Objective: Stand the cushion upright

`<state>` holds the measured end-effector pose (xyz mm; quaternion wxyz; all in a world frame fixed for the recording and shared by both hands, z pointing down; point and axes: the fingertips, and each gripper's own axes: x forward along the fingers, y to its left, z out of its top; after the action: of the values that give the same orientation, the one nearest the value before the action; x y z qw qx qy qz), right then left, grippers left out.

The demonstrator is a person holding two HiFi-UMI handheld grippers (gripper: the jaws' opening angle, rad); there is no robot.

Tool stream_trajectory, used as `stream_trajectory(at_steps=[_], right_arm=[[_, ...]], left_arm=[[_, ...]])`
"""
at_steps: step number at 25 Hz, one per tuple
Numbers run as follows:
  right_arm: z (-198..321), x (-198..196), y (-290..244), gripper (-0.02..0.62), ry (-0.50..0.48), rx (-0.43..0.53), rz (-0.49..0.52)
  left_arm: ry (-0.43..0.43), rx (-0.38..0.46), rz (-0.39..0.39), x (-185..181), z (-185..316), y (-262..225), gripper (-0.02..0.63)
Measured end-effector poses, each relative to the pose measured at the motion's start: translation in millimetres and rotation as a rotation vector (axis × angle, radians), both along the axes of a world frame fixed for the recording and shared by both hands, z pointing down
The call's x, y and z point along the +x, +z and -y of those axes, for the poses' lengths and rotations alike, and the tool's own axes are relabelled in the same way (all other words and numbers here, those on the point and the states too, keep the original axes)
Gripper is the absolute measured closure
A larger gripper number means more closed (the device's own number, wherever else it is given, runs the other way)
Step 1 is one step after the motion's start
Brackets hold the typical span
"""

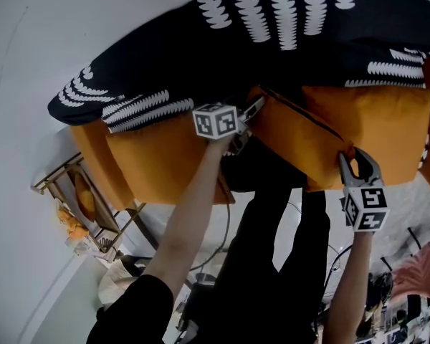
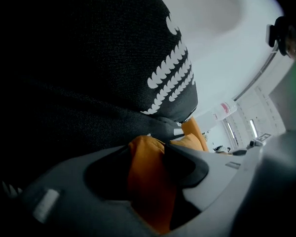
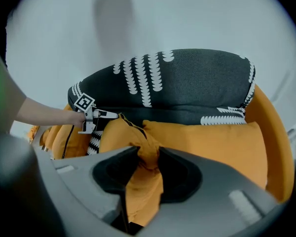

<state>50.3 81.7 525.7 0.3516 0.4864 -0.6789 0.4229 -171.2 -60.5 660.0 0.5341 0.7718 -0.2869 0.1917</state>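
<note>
Orange cushion (image 1: pixel 294 138) held at two corners by hand-held grippers. The left gripper (image 1: pixel 252 110) is clenched on the corner that lies uppermost in the head view, a fold of orange cloth being pinched between its jaws just below the black patterned cushion (image 1: pixel 272 41). The right gripper (image 1: pixel 352 158) is clamped on the opposite, lower corner, with the fabric bunched between its pads (image 3: pixel 173 158). The cushion is seen tilted, between a second orange cushion (image 1: pixel 165 156) and a third orange cushion (image 1: pixel 383 131); whether its underside rests on anything cannot be told. A wooden rack (image 1: pixel 61 181) is visible at the left.
</note>
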Motion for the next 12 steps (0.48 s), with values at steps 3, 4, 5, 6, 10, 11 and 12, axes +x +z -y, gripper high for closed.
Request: stream_trajectory(at_steps=[3, 4, 5, 6, 10, 11, 12], right_arm=[[-1, -3, 0, 0.471, -0.016, -0.008, -0.005], [-1, -3, 0, 0.479, -0.022, -0.010, -0.007], [-1, -4, 0, 0.483, -0.026, -0.011, -0.010], [-1, -4, -1, 0.488, -0.029, -0.014, -0.012], [-3, -9, -5, 0.495, -0.047, -0.028, -0.006], [-2, -11, -6, 0.498, -0.054, -0.028, -0.004], [-1, -14, -8, 0.500, -0.062, -0.027, -0.002]], left_arm=[[0.021, 0.033, 0.011, -2, -2, -10, 0.422], [0.026, 0.043, 0.017, -3, -2, -14, 0.442], [0.030, 0.053, 0.021, -4, -3, -17, 0.458], [0.031, 0.061, 0.023, -5, -4, -20, 0.471], [0.021, 0.078, 0.020, -12, -7, -32, 0.517], [0.016, 0.083, 0.020, -15, -6, -35, 0.528], [0.008, 0.089, 0.019, -18, -5, -39, 0.537]])
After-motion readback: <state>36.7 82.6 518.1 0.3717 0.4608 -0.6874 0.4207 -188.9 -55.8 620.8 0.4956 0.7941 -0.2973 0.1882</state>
